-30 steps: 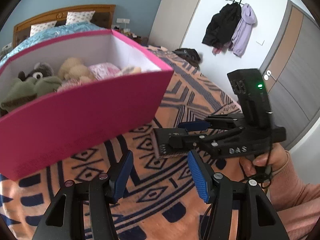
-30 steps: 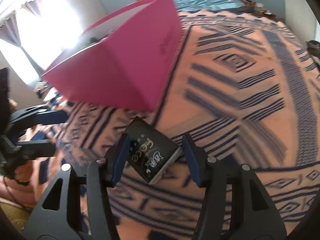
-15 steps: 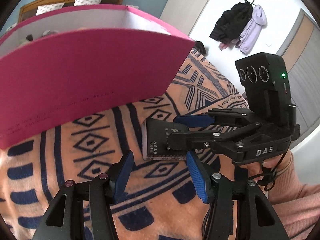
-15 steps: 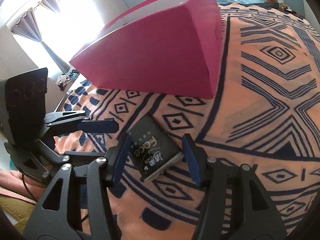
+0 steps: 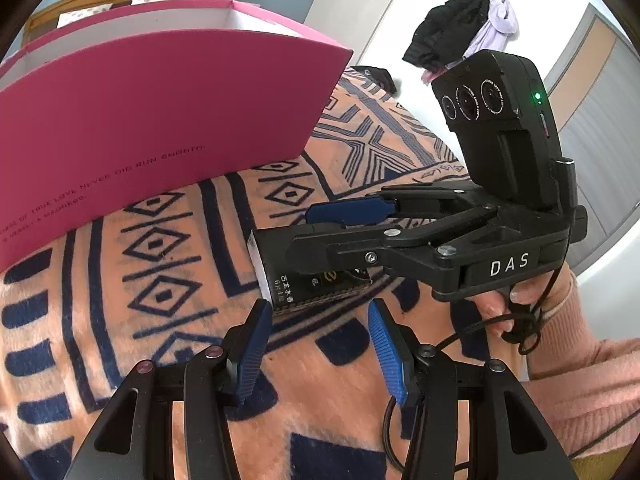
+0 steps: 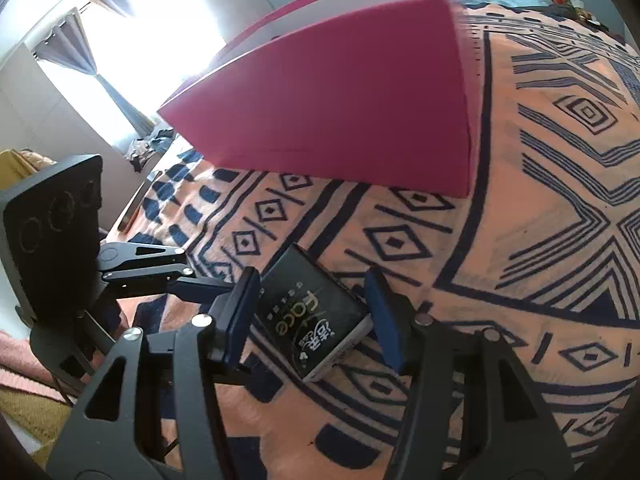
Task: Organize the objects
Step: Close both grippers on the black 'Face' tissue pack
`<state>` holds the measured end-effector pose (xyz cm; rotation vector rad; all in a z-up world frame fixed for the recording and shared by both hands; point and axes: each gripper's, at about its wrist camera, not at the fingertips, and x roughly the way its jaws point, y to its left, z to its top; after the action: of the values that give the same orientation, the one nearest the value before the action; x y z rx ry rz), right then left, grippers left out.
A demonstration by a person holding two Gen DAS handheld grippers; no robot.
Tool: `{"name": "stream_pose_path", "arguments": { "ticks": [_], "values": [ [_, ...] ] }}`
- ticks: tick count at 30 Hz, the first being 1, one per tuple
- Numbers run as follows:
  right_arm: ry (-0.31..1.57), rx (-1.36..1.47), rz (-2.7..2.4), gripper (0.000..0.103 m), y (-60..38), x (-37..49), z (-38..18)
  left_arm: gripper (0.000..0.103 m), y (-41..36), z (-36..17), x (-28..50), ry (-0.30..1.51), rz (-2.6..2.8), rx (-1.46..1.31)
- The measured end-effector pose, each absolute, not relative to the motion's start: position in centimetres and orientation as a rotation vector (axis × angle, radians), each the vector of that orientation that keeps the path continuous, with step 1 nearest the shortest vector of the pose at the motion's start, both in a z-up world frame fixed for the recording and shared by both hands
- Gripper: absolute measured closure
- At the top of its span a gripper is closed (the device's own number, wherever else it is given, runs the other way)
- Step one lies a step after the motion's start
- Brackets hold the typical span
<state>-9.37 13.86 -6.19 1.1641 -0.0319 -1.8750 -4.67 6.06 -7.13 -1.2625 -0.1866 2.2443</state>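
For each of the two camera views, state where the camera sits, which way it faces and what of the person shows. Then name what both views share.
Left wrist: sits on the left gripper, faces down across the patterned blanket at the right gripper holding the black box; a hand and pink sleeve show.
Right wrist: sits on the right gripper, looks over the black box towards the window; no hand shows.
Shared: black box, pink box, blanket, each other's gripper.

We cannot see inside the pink box (image 5: 152,120); its near wall hides the contents and the frame's left edge cuts it off. Beside the pink box, the small black box (image 5: 304,280) lies half behind a gripper finger (image 5: 340,248)
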Motion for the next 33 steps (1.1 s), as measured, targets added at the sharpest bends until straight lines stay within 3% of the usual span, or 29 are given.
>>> {"name": "stream_pose_path", "arguments": {
  "ticks": [13, 20, 26, 33],
  "values": [
    [-0.161, 1.159, -1.952, 0.045, 17.3, -8.4, -5.9, 0.054, 5.8, -6.3, -5.8, -0.215, 2.305, -1.249],
    [-0.182, 1.176, -1.967, 0.045, 18.1, -7.6, -6.4, 0.064, 5.9, -7.2, -6.1, -0.225, 2.282, -1.298],
    [-0.18, 1.184, -1.946, 0.06, 17.3, -7.7, -6.9, 0.065, 5.8, -7.4, -5.9, -0.246, 2.241, -1.301],
    [-0.209, 1.194, -1.954, 0.06, 17.3, -8.1, -7.1, 0.062, 5.4, -7.5, -6.1, -0.272, 2.265, -1.311]
  ]
}}
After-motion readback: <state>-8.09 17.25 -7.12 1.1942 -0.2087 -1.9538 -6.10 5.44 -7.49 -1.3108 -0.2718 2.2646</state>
